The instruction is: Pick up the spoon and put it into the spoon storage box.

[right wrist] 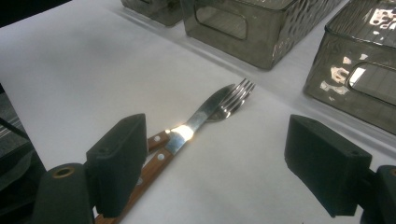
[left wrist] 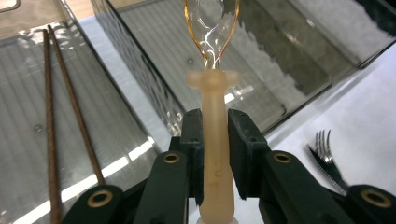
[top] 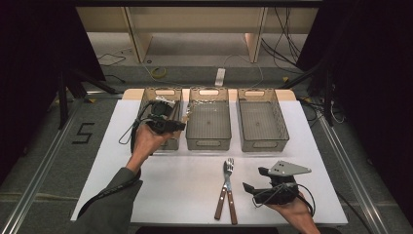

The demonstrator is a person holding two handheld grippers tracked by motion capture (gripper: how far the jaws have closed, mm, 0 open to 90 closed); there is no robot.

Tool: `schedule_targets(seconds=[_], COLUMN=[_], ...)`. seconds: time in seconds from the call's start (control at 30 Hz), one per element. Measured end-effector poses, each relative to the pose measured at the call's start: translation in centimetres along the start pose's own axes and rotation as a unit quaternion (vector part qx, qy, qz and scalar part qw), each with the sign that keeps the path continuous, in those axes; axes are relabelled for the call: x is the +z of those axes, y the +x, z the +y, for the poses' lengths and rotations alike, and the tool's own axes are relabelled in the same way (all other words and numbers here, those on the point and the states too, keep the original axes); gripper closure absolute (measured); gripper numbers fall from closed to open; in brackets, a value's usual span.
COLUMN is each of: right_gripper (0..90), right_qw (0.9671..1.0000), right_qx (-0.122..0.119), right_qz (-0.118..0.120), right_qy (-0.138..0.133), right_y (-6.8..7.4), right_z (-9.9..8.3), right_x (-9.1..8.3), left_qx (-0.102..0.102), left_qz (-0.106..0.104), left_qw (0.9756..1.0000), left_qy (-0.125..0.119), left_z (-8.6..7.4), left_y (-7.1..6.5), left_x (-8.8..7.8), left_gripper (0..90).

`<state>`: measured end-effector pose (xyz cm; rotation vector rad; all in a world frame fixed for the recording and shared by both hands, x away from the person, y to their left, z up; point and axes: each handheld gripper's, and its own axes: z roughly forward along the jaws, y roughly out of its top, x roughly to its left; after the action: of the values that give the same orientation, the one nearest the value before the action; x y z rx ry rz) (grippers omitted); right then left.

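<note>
Left gripper view shows the left gripper (left wrist: 215,154) clamped on the pale, translucent handle of a spoon (left wrist: 214,116), its two black jaws drawn in close against either side of the shaft. The spoon's clear, amber-rimmed bowl points away from the camera, over the smoky plastic middle bin (left wrist: 261,56); whether it touches the bin cannot be told. To the left of the jaws, a pair of brown chopsticks (left wrist: 70,107) lies in the left bin (left wrist: 28,93). In the high view this gripper (top: 181,122) is held above the left bin's (top: 146,100) right edge, beside the middle bin (top: 209,141). The right gripper (right wrist: 215,163) has its jaws standing wide apart with nothing between them, low over the white table (right wrist: 70,70), just beside a wooden-handled knife (right wrist: 187,133) and fork (right wrist: 236,98) that lie crossed.
</note>
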<state>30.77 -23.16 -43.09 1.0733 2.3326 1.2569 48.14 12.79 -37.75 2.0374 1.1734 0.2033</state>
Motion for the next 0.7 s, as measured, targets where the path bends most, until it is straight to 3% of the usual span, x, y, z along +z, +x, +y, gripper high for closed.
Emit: schedule_targets(seconds=[0.3, 0.7], right_gripper=[22.1, 22.1], right_qw=[1.0, 1.0], right_qx=[0.001, 0.001], right_qz=[0.001, 0.002], right_qy=[0.0, 0.0], right_y=[0.0, -0.1], right_z=[0.0, 0.0], right_x=[-0.1, 0.0], left_qx=[0.007, 0.005], left_qz=[-0.002, -0.003], left_qw=[1.0, 0.9999], left_qy=[-0.006, -0.012], left_z=[1.5, 2.8], left_y=[-1.2, -1.7], left_x=[1.3, 2.6], left_gripper=[76.3, 76.2])
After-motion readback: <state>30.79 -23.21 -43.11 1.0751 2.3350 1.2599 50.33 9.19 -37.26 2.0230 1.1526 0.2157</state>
